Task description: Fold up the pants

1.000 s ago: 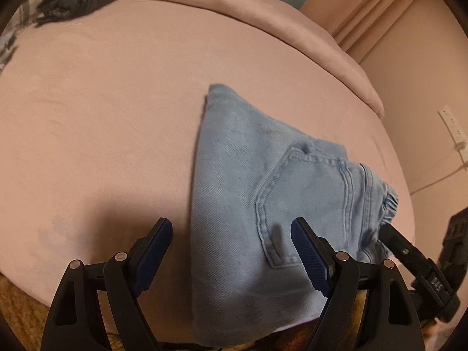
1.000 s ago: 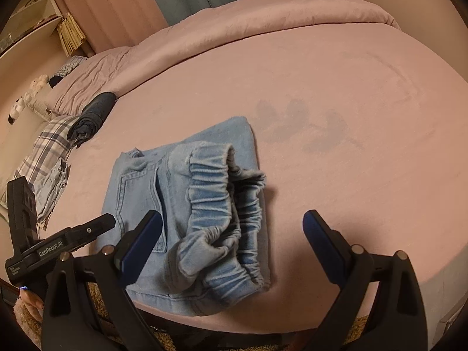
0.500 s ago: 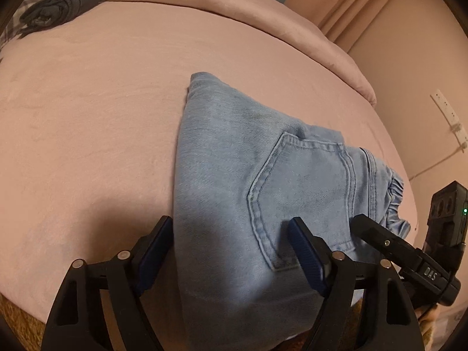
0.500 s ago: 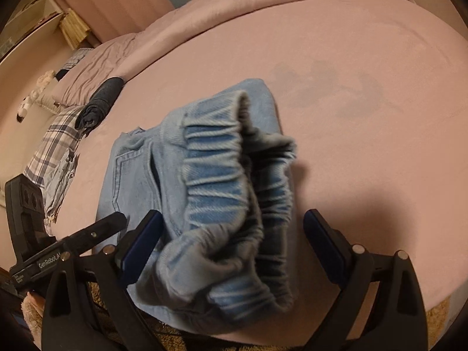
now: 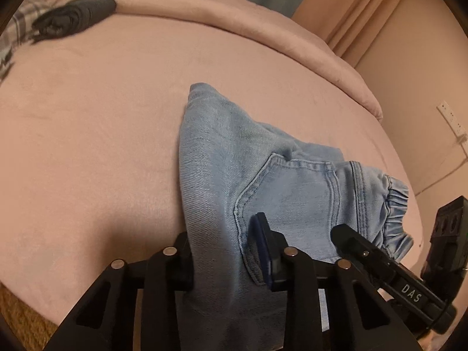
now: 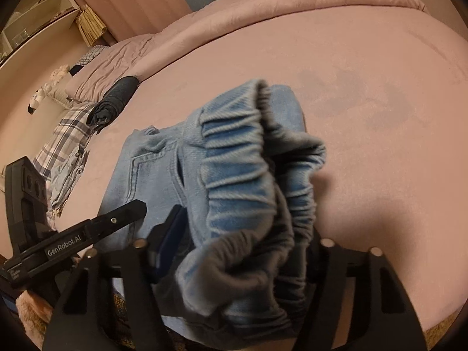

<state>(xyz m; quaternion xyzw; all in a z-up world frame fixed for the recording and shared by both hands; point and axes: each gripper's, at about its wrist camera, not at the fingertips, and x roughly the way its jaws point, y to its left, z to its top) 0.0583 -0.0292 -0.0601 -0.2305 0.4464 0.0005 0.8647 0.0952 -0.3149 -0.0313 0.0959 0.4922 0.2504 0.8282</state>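
folded jeans [image 5: 263, 181] (light denim), pink bed [image 5: 87, 146]

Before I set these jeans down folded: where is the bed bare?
Bare pink bed left of the jeans, up to the dark roll; also right of the waistband. Crowded by the plaid cloth.

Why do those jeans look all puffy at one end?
The light blue denim jeans on the pink bed cover are bunched: their elastic waistband stands up crumpled, gaping open, not flat. The bed cover also shows darker smudges beyond.
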